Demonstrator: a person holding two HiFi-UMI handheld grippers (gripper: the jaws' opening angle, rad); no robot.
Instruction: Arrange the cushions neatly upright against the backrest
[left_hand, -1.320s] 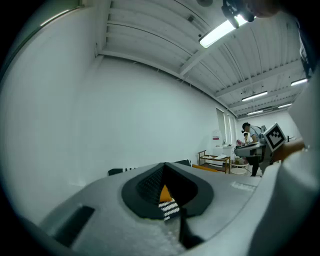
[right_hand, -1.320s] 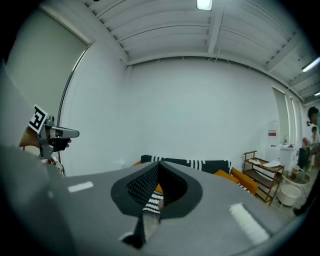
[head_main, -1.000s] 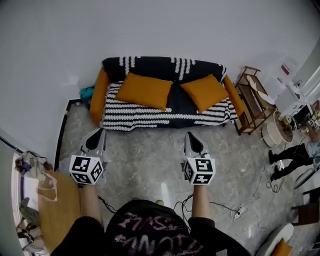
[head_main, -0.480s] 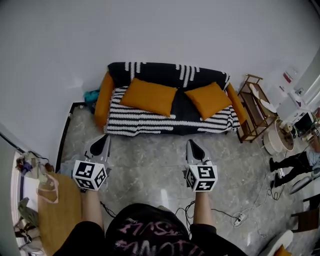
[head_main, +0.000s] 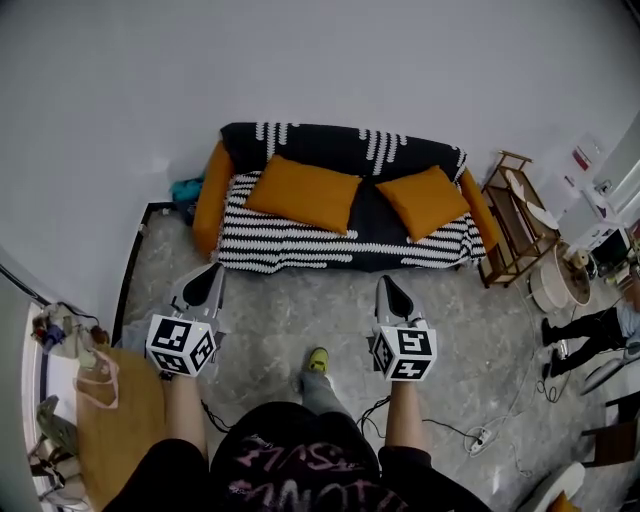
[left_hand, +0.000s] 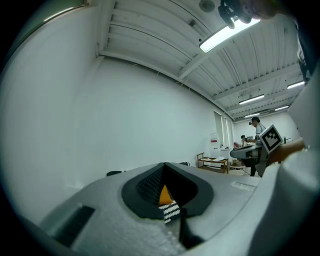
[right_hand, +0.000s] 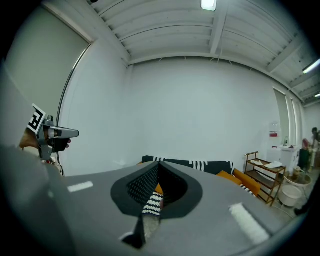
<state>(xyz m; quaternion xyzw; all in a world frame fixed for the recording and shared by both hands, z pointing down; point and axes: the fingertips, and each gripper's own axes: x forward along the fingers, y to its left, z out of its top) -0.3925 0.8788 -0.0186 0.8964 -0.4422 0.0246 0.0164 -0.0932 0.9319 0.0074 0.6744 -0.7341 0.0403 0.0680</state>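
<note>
A sofa (head_main: 340, 245) under a black-and-white striped cover stands against the white wall. Two orange cushions lean on its backrest, the left cushion (head_main: 303, 192) larger and tilted, the right cushion (head_main: 425, 200) turned cornerwise. My left gripper (head_main: 211, 272) and right gripper (head_main: 387, 285) hover over the marble floor short of the sofa's front edge, both shut and empty. In the left gripper view the shut left gripper (left_hand: 165, 165) lets a sliver of orange and stripes show through its notch. The right gripper view shows the sofa (right_hand: 200, 164) beyond the shut right gripper (right_hand: 158, 164).
A wooden shelf rack (head_main: 515, 215) stands right of the sofa, a teal object (head_main: 185, 188) at its left end. A round wooden table (head_main: 120, 420) is at my left. Cables and a power strip (head_main: 480, 432) lie on the floor; another person (head_main: 590, 322) stands far right.
A foot in a yellow-green shoe has stepped forward between the arms. Both grippers have shifted slightly with the body and stay shut. The cushions have not moved.
</note>
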